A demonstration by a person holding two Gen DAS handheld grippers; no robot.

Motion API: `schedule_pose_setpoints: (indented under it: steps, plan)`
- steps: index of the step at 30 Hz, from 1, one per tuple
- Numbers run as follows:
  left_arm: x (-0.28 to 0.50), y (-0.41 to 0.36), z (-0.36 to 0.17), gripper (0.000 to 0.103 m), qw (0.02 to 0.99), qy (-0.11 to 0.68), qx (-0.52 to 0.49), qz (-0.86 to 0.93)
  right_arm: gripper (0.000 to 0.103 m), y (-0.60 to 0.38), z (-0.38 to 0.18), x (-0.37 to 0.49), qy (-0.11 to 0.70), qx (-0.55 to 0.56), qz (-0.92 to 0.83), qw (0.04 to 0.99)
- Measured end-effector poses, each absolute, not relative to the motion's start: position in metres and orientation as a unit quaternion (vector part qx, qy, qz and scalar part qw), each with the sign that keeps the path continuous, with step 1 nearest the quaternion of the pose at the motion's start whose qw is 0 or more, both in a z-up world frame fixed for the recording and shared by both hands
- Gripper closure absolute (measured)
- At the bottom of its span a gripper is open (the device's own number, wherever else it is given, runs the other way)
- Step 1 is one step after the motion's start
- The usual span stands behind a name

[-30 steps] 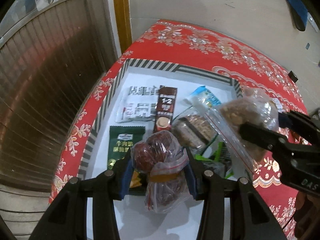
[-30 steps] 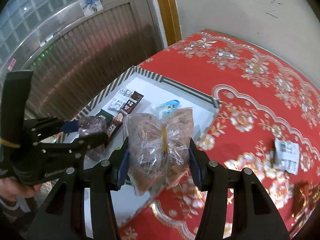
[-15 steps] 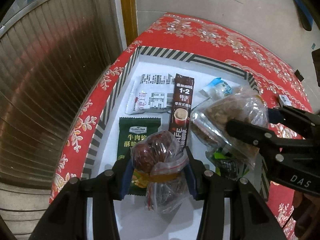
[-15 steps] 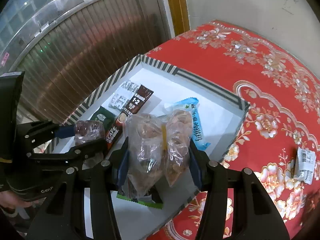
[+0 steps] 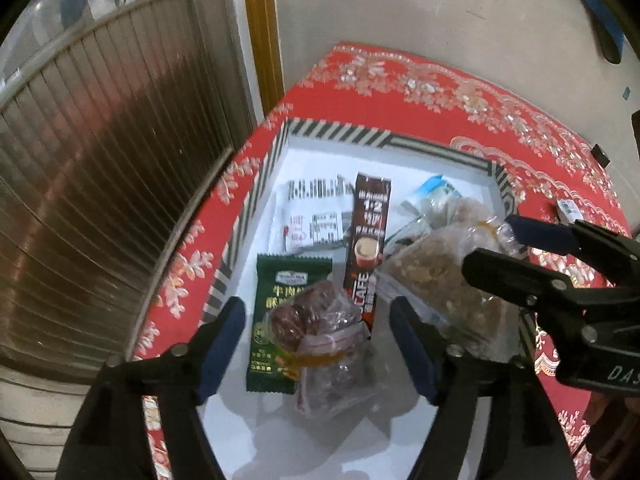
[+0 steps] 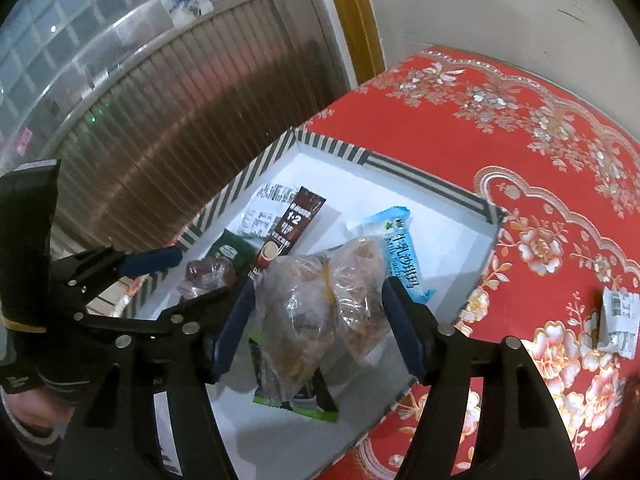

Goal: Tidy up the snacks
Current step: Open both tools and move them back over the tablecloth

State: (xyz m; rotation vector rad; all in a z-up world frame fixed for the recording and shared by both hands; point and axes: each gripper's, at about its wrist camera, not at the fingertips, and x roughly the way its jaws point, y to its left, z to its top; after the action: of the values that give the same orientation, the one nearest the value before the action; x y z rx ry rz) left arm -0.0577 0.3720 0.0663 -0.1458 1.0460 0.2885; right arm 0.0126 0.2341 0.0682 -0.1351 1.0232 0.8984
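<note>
A striped-rim tray [image 5: 340,136] sat at the table's [image 6: 520,152] corner. The left gripper [image 5: 316,340] had just been opening; its jaws stood wide, clear of the bag of red dates [image 5: 320,332] lying between them on the tray floor. The right gripper [image 6: 316,320] had also just been opening around the bag of nuts [image 6: 312,312], which rested near the tray's near edge.

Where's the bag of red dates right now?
In the left wrist view, the date bag lies in the striped box, between the left gripper's open jaws, overlapping the green packet.
</note>
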Motion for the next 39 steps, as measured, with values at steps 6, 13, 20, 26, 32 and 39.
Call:
schedule_pose_setpoints:
  steps: [6, 13, 20, 26, 32, 39]
  plan:
    - [-0.054, 0.359, 0.082, 0.015, 0.865, 0.483, -0.056, 0.126, 0.036, 0.209, 0.082, 0.011, 0.461, -0.041, 0.401, 0.791]
    - [-0.042, 0.326, 0.091, 0.008, 0.871, 0.478, -0.041, 0.1, 0.036, 0.163, 0.089, 0.004, 0.458, -0.032, 0.36, 0.812]
    - [-0.023, 0.282, 0.091, 0.008, 0.875, 0.477, -0.036, 0.072, 0.036, 0.099, 0.088, 0.0, 0.466, -0.019, 0.311, 0.828]
    - [-0.006, 0.24, 0.091, 0.008, 0.875, 0.48, -0.048, 0.047, 0.036, 0.031, 0.084, -0.003, 0.472, -0.004, 0.272, 0.838]
    - [0.021, 0.193, 0.085, 0.008, 0.87, 0.489, -0.062, 0.014, 0.036, -0.032, 0.08, -0.006, 0.482, 0.014, 0.229, 0.845]
    - [0.055, 0.138, 0.071, 0.008, 0.864, 0.501, -0.038, -0.031, 0.036, -0.085, 0.078, -0.013, 0.485, 0.03, 0.182, 0.855]
